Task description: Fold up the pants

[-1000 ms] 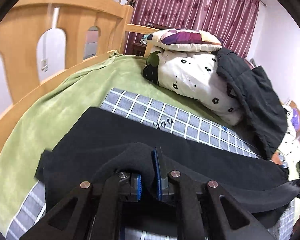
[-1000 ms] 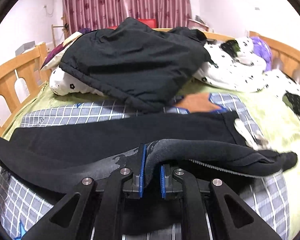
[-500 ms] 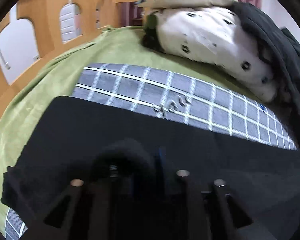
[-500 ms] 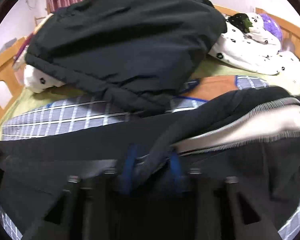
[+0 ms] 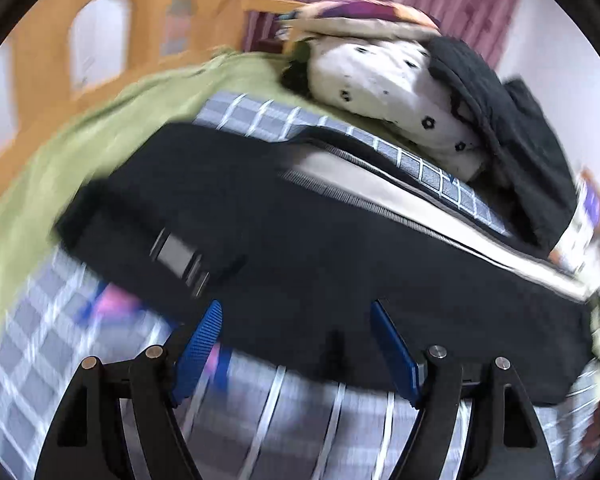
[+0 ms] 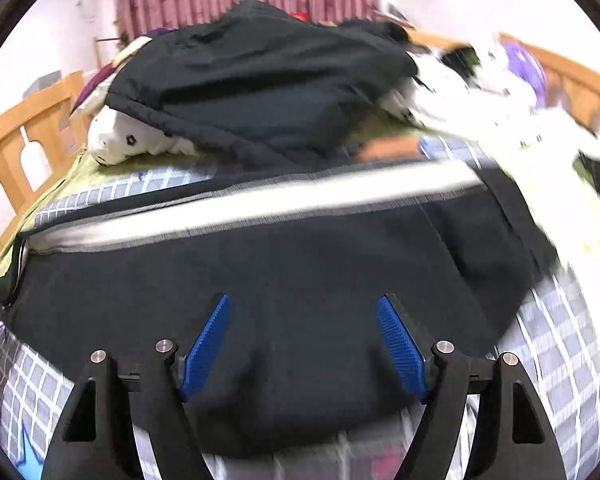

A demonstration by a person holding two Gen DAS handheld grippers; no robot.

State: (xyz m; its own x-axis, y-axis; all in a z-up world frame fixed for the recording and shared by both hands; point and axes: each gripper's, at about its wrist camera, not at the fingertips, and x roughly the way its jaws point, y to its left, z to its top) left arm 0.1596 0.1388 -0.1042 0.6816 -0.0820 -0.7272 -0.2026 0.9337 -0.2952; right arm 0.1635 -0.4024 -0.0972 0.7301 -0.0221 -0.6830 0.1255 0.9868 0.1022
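Black fleece-lined pants (image 6: 300,264) — laid folded lengthwise across the grey checked bed sheet (image 5: 80,360), pale lining strip exposed along the far edge. Left gripper (image 5: 296,344) and right gripper (image 6: 303,336): jaws opening, spread wide, near hem between the pads but unpinched. Risk — cloth may be snagged on a pad at withdrawal, so the fold could be dragged askew.

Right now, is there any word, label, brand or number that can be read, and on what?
None readable.
Grey tag on the black pants: motion-blurred, no letters legible.
Checked sheet: no writing can be made out in either view.
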